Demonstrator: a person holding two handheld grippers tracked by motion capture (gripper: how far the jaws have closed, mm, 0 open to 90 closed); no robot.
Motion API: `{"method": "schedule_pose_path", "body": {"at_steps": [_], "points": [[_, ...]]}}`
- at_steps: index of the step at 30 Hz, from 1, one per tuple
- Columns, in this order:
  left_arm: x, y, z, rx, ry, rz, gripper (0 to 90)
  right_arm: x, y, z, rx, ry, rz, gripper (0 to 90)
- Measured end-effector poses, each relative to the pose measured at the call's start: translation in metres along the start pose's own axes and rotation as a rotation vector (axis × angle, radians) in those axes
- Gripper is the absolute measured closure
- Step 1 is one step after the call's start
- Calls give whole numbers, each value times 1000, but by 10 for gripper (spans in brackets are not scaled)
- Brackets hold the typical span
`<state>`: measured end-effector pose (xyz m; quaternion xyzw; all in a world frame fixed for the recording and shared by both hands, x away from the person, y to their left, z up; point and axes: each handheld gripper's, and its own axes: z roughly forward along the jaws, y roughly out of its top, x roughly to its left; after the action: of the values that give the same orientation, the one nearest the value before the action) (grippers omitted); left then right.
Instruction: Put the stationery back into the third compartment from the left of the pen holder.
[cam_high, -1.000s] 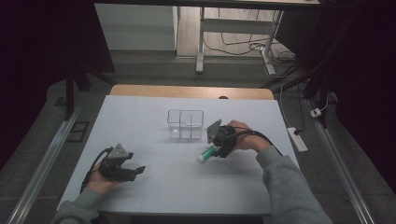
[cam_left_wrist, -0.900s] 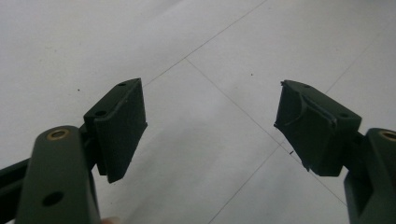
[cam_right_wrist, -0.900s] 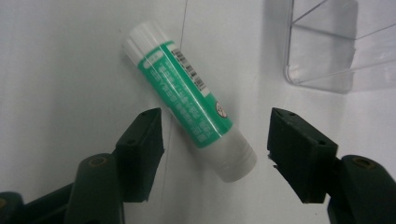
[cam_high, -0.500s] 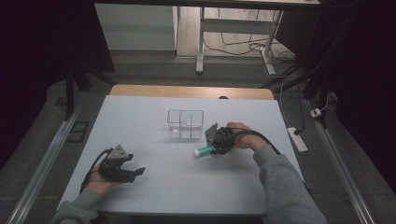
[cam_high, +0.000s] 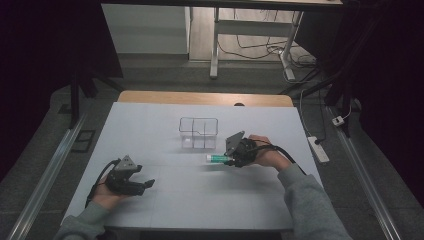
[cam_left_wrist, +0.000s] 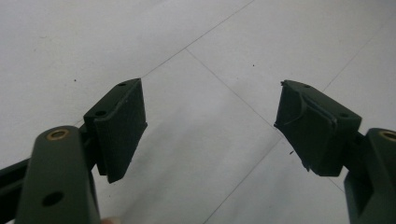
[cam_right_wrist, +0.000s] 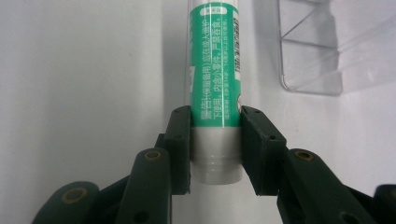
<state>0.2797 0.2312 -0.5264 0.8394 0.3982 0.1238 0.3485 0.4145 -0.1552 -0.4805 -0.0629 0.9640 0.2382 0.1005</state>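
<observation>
The right gripper (cam_high: 231, 159) sits at the right of the white worktop (cam_high: 200, 200), held in the person's right hand (cam_high: 267, 156), and its jaws are closed on a green-and-white tube (cam_high: 216, 158). In the high view the tube lies roughly level, sticking out leftward from the gripper, just in front of a clear plastic divided box (cam_high: 199, 133) that stands near the middle of the worktop. Whether the tube touches the worktop cannot be told from that view.

In the right gripper view the right gripper (cam_right_wrist: 215, 140) clamps the tube (cam_right_wrist: 215, 70) near its grey end, one jaw pressed to each side where the green label meets the grey cap. The label carries small printed text running along its length. The clear box (cam_right_wrist: 336, 46) shows at the upper right of that view, apart from the tube.

The left gripper (cam_high: 145, 185) rests low at the front left of the worktop in the person's left hand (cam_high: 107, 192), well apart from the tube and box. In the left gripper view the left gripper (cam_left_wrist: 210, 121) has its jaws spread wide, with bare white worktop (cam_left_wrist: 210, 46) between them and nothing held
</observation>
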Motion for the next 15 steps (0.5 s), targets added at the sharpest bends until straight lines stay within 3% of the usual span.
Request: {"method": "schedule_pose_path", "body": {"at_steps": [3,10,15], "points": [[0,0,1,2,0,-2,239,5,-4,-8,-59,-34,84,648],[0,1,1,0,5,-8,239,22,-5,-31,-113,-50,241,648],[-1,2,1,-5,10,1,240,33,-6,-37,-107,-59,325,648]]}}
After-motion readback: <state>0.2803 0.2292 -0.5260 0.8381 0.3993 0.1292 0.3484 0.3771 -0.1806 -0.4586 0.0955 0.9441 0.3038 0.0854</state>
